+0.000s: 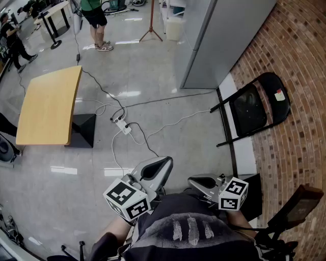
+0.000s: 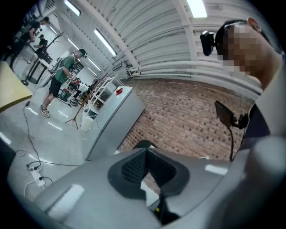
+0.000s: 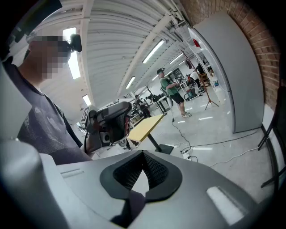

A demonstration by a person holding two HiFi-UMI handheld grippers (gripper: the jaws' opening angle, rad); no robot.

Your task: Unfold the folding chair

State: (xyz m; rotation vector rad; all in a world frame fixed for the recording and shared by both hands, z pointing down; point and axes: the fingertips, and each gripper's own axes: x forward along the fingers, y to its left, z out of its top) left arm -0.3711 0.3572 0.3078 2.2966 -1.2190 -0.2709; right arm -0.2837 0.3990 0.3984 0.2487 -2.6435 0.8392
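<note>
Both grippers are hovering close to the person's body near 6 o'clock in the head view, and neither is touching anything. The left gripper (image 1: 162, 164) is pointing toward 1 o'clock, with its jaws pressing fully together and nothing lying between them. The right gripper (image 1: 195, 181) is pointing toward 10 o'clock, and its jaws are likewise meeting tip to tip around nothing.

The folding chair (image 1: 254, 107) is standing at 2 o'clock, well apart from both grippers. It is black and folded flat, and it is leaning against the brick wall (image 1: 300, 132) with its legs reaching out toward the floor. A grey cabinet (image 1: 224, 41) is standing at 1 o'clock, just beyond the chair. A wooden table (image 1: 48, 104) is sitting at 10 o'clock, and a white power strip (image 1: 122, 125) with trailing cables is lying on the floor between the table and the chair. A standing person (image 1: 94, 15) is showing at 12 o'clock.
</note>
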